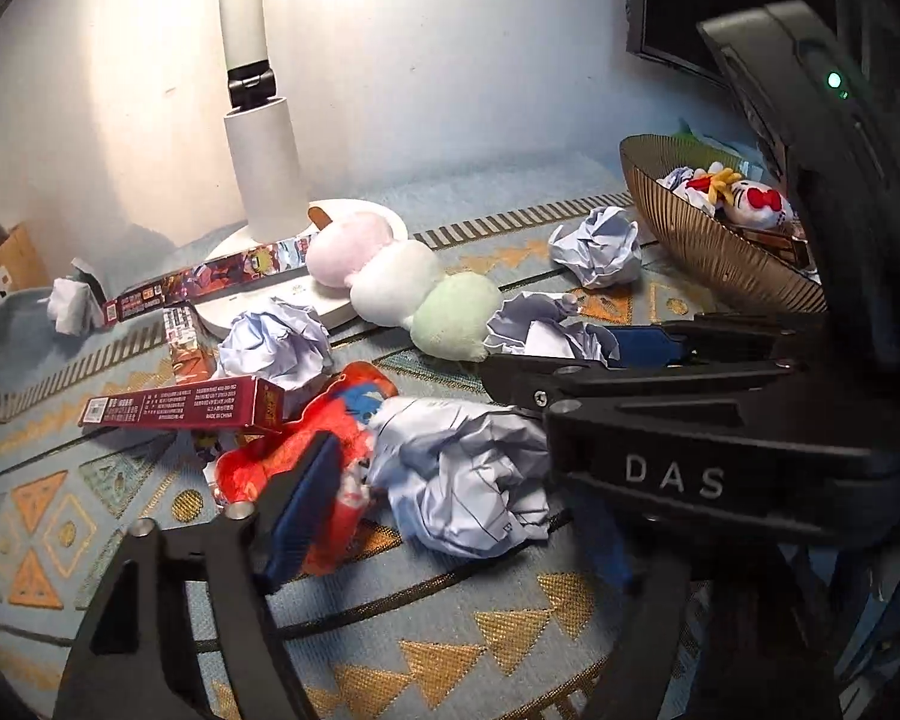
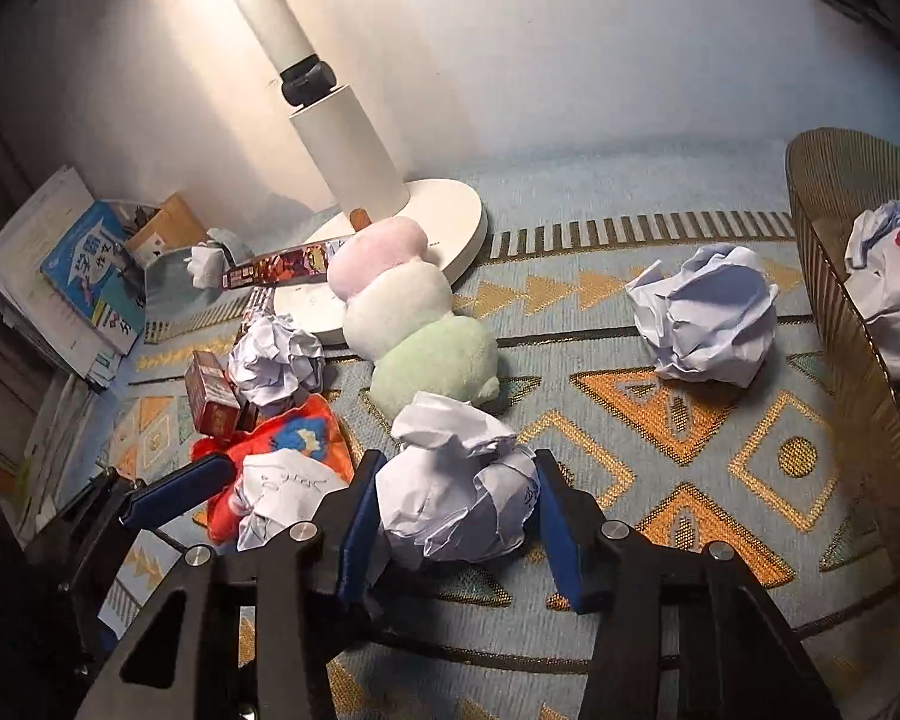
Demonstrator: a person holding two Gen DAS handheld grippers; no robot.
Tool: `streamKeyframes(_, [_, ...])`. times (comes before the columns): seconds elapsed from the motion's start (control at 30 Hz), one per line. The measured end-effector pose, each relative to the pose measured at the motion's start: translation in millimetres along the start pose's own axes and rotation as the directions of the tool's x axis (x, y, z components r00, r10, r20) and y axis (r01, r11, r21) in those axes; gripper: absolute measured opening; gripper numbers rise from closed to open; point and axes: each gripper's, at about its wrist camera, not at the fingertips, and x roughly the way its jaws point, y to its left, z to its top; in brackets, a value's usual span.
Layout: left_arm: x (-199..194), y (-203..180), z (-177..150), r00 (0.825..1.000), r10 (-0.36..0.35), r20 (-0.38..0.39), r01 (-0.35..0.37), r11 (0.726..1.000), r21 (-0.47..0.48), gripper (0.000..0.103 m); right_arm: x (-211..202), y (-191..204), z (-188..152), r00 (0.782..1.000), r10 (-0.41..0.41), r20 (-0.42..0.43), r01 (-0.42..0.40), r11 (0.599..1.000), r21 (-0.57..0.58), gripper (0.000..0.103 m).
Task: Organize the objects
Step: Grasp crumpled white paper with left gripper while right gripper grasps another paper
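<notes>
Clearing crumpled paper off the patterned cloth (image 2: 720, 420) is my step in hand. The brown ribbed bowl (image 2: 840, 324) at far right already holds paper wads and a small plush. My right gripper (image 2: 456, 516) is clenched on a paper ball (image 2: 456, 498); my left gripper (image 1: 450, 468) brackets another ball (image 1: 468, 474), contact unclear. Next, I judge: lift, carry right, drop in.

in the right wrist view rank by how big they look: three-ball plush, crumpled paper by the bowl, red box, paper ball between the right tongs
1. three-ball plush
2. paper ball between the right tongs, though nearness to the camera inflates it
3. crumpled paper by the bowl, close to number 2, so that order is unsure
4. red box
</notes>
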Motion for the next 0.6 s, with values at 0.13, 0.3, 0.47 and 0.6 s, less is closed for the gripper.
streamKeyframes(0.13, [-8,0,-2,1.0,0.017,0.004,-0.017,1.0,0.001,0.053,-12,12,-6,0.998,-0.014,0.061,0.019,0.997,-0.072,0.046])
streamKeyframes(0.3, [-48,10,-23,1.0,0.003,0.02,-0.001,0.997,-0.083,0.053,-38,8,-24,0.999,0.003,0.045,-0.001,0.999,-0.044,0.046])
streamKeyframes(0.47, [-86,22,-63,0.999,0.029,0.014,-0.025,0.974,-0.226,0.053,-84,11,-67,0.999,0.016,0.05,-0.012,0.998,-0.068,0.047])
streamKeyframes(0.6, [-85,37,-82,0.997,0.073,-0.019,-0.075,0.946,-0.316,0.053,-86,12,-99,0.999,-0.034,0.011,0.035,0.994,-0.108,0.047])
